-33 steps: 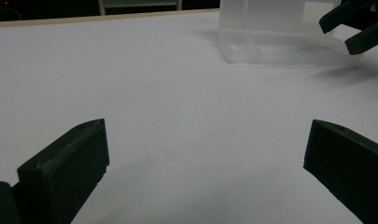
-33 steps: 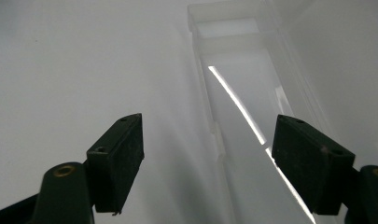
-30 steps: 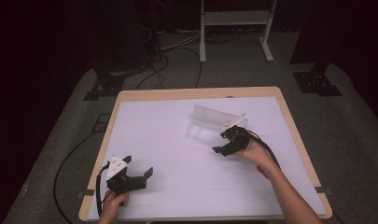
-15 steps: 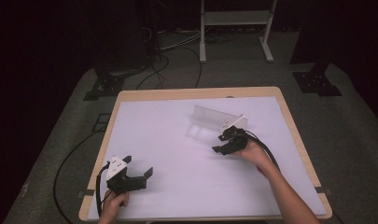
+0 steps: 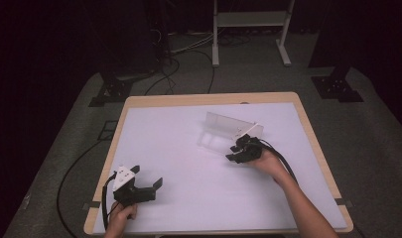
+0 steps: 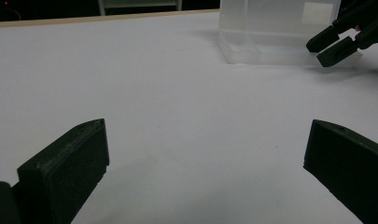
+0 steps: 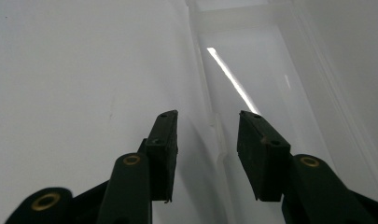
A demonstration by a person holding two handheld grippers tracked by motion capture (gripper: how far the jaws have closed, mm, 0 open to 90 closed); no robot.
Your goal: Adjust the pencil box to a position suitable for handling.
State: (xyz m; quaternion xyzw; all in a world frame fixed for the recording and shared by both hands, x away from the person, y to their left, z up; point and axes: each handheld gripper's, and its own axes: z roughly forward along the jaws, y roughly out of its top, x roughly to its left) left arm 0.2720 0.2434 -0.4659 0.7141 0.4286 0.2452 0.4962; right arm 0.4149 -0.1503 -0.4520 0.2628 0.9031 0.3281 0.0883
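Two grippers are seen on the white table from the high view. The left gripper is held at about 7 o'clock on the table, its jaws spread wide with nothing between them. The right gripper is held at about 3 o'clock from the table's middle, at the near edge of the clear box, which lies with its lid raised, toward 1 o'clock.

From the high view the right jaws' gap cannot be judged. In the right gripper view the box's thin wall is seen running up between the two jaws, with a gap on either side, so no pinch is made yet; the box floor is seen beyond. In the left gripper view the box is seen at 1 o'clock, with the right gripper just beside its near corner, jaws narrowly parted.

Against the frame a second earlier, the right jaws have just been closing, with the box wall between them. The box and the left gripper are found where they were.
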